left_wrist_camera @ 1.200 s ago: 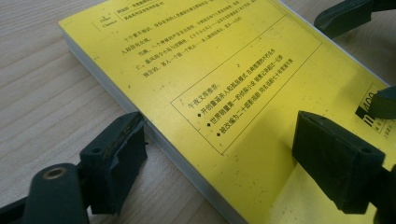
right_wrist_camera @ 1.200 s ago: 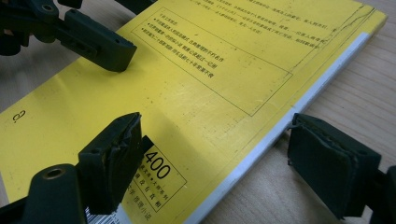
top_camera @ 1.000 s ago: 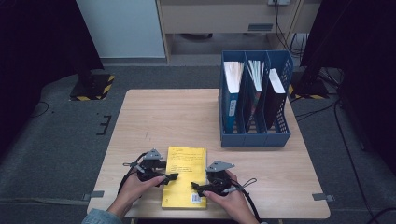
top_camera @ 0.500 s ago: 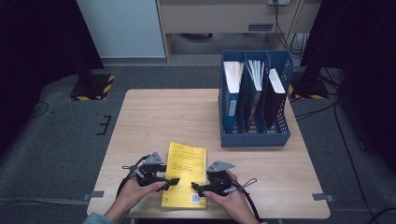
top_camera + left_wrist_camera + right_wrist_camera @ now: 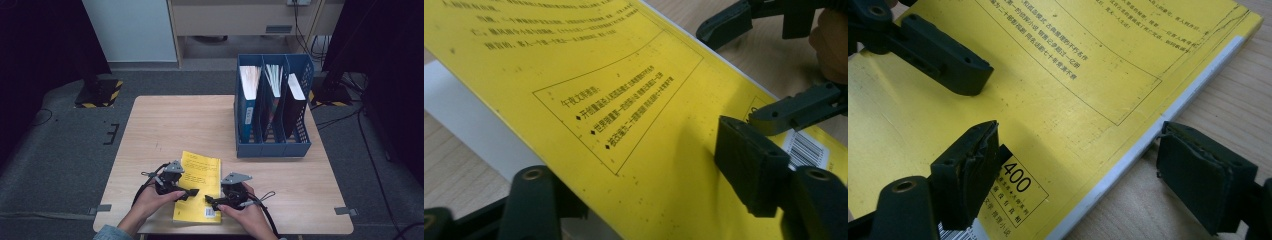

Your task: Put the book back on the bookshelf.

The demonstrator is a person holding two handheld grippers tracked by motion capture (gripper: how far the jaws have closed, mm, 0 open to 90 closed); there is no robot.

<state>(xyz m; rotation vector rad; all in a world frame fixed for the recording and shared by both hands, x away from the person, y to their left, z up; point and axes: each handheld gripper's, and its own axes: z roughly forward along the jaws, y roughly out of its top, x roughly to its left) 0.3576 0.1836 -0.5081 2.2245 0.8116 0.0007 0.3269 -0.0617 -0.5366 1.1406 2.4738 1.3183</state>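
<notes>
You are closing the left gripper's [image 5: 186,192] jaws around the flat yellow paperback book's [image 5: 200,175] left edge on the wooden desk [image 5: 180,125], the right gripper's [image 5: 212,201] jaws spread astride its right edge, so next pinch and lift.

Yellow book [image 5: 624,100]: paper cover, smooth, faint sheen, black print, small specks; white page edges matt. Surface [image 5: 180,125]: light wood, visible grain, matt. Left tongs [image 5: 186,192]: black plastic, matt, brass-looking rivets at joints. Right tongs [image 5: 1073,185]: black plastic arms, rubbery pads with worn, rough edges. File rack [image 5: 300,145]: blue plastic, perforated walls, holding paper folders. Floor [image 5: 60,150]: grey carpet, rough.
</notes>
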